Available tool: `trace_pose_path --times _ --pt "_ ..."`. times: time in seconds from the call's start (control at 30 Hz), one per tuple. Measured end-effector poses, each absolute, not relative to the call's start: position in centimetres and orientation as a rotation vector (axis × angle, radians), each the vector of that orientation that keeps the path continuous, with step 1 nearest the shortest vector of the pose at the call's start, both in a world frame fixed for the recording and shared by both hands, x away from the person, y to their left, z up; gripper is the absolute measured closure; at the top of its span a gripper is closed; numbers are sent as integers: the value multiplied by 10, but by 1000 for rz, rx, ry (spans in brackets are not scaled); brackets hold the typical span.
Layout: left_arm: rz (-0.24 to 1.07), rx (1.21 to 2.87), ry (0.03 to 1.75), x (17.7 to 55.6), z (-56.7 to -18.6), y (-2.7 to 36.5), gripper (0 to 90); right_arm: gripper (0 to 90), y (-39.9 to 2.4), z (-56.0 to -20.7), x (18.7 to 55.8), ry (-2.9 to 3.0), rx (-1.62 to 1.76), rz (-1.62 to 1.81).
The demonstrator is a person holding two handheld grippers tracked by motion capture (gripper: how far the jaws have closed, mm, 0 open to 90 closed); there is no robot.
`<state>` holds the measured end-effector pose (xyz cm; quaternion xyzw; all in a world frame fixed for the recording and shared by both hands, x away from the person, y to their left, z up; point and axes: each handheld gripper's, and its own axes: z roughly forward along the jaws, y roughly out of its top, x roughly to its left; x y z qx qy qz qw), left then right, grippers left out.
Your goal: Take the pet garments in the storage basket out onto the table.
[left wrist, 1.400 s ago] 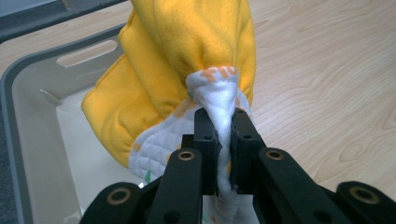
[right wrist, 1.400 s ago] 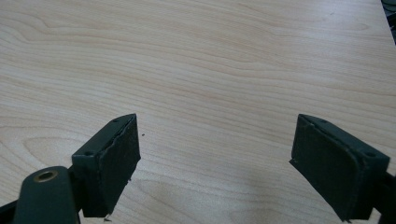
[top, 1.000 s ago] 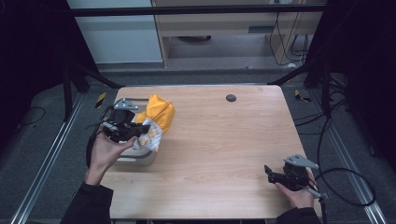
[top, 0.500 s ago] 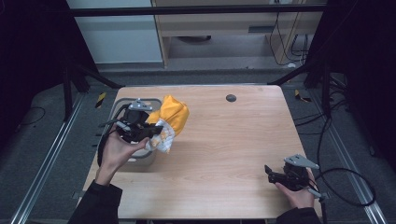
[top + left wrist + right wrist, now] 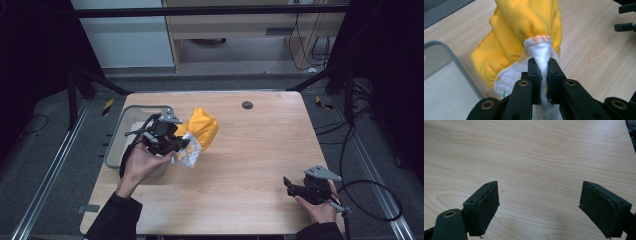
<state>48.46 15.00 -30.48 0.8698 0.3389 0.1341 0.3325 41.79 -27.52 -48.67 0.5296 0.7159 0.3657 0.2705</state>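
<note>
A yellow-and-white quilted cloth (image 5: 524, 37) is pinched by its white edge between the closed jaws of the left gripper (image 5: 543, 72), hanging ahead of them above the wooden table (image 5: 260, 150). A grey bin (image 5: 122, 132) is seen just behind and below that gripper. The right gripper (image 5: 539, 202) is held with its jaws spread wide over bare tabletop, nothing between them, well apart from the cloth.

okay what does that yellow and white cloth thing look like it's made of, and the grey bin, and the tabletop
Cloth: seemingly soft fleece on the yellow side and quilted white fabric with orange print on the other; it bunches and folds where the left gripper pinches it.
Grey bin: likely moulded plastic, matt, with rounded corners.
Table: light wood grain, smooth and faintly sheened; solid wood or laminate cannot be told.
</note>
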Motion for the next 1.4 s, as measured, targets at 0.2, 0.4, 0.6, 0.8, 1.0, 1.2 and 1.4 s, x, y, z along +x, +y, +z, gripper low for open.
trace_pose_path --times 0.2,0.4,0.6,0.8,1.0,1.2,1.4 --pt "336 2291 865 487 -311 139 837 157 -276 -487 418 1928 1420 984" --pt "323 2306 857 490 -321 130 837 157 -275 -487 418 1927 1421 988" --pt "296 2307 852 493 -332 123 837 157 -276 -487 418 1923 1415 987" --pt "278 2325 844 497 -344 114 837 157 -276 -487 418 1923 1413 984" --pt "266 2334 855 502 -357 106 837 157 -276 -488 417 1923 1407 981" --pt "238 2349 855 506 -370 99 837 157 -277 -488 418 1922 1390 977" --pt "234 2369 853 507 -380 91 837 158 -277 -488 417 1920 1395 979"
